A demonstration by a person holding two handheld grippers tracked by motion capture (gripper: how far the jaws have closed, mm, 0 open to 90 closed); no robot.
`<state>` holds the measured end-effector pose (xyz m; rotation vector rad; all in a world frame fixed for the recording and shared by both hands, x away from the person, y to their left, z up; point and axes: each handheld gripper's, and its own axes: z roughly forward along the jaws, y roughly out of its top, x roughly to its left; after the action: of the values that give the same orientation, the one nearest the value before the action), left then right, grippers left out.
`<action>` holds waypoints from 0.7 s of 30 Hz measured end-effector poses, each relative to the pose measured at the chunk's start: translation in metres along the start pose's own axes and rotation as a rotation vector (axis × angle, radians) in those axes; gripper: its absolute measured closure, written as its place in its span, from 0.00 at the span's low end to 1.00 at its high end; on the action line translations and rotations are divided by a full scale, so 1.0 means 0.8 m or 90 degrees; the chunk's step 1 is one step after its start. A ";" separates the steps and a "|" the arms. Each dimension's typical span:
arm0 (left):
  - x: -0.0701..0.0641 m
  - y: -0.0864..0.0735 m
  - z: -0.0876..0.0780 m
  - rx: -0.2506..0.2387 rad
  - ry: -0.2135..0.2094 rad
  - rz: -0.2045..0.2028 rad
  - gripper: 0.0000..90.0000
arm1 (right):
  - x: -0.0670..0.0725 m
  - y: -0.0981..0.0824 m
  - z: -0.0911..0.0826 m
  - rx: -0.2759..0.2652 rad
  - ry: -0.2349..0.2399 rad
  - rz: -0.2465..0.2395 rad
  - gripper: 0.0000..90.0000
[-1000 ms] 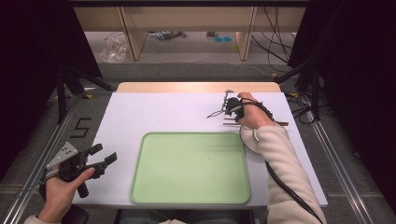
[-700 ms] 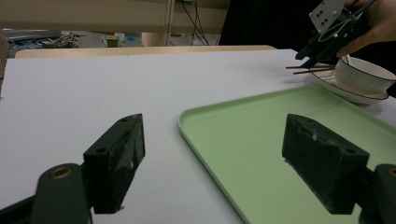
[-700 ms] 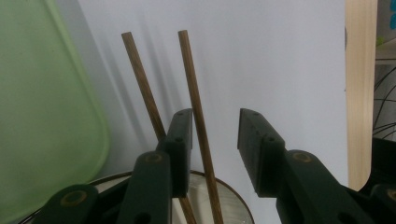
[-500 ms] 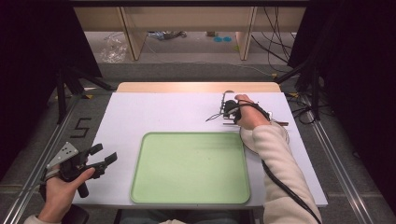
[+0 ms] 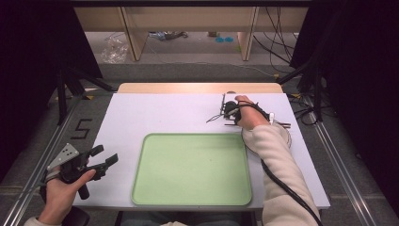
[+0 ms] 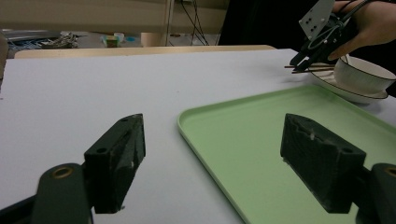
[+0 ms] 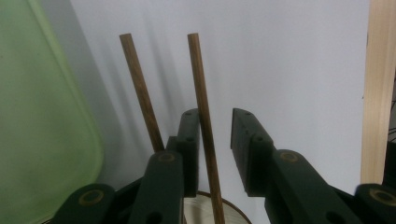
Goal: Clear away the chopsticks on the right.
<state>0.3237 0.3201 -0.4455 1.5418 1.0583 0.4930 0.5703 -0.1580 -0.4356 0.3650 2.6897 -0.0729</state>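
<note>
Two brown chopsticks (image 7: 201, 84) lie on the white table, their near ends resting on a white plate (image 6: 345, 92) that holds a white bowl (image 6: 362, 77). My right gripper (image 7: 215, 119) is open low over them. One chopstick runs between its jaws against the left jaw, and the other (image 7: 140, 88) lies outside that jaw. From above, the right gripper (image 5: 226, 113) is at the far right, beyond the green tray (image 5: 193, 169). My left gripper (image 5: 106, 155) is held wide open at the near left, with nothing between its jaws.
The green tray (image 6: 261, 126) lies bare in the middle of the white tabletop (image 5: 155, 113). A wooden strip (image 5: 197, 87) edges the far side. The right sleeve (image 5: 277, 165) crosses the tray's right edge. Cables and black stands flank the table.
The right gripper has shifted slightly left and toward me over the chopsticks. The left gripper has stayed in place.
</note>
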 end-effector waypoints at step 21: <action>0.000 0.000 0.000 -0.001 -0.002 0.004 0.25 | -0.001 0.003 -0.012 -0.002 -0.019 -0.035 0.97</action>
<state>0.3241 0.3202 -0.4455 1.5451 1.0501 0.4957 0.5680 -0.1550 -0.4261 0.2857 2.6708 -0.0887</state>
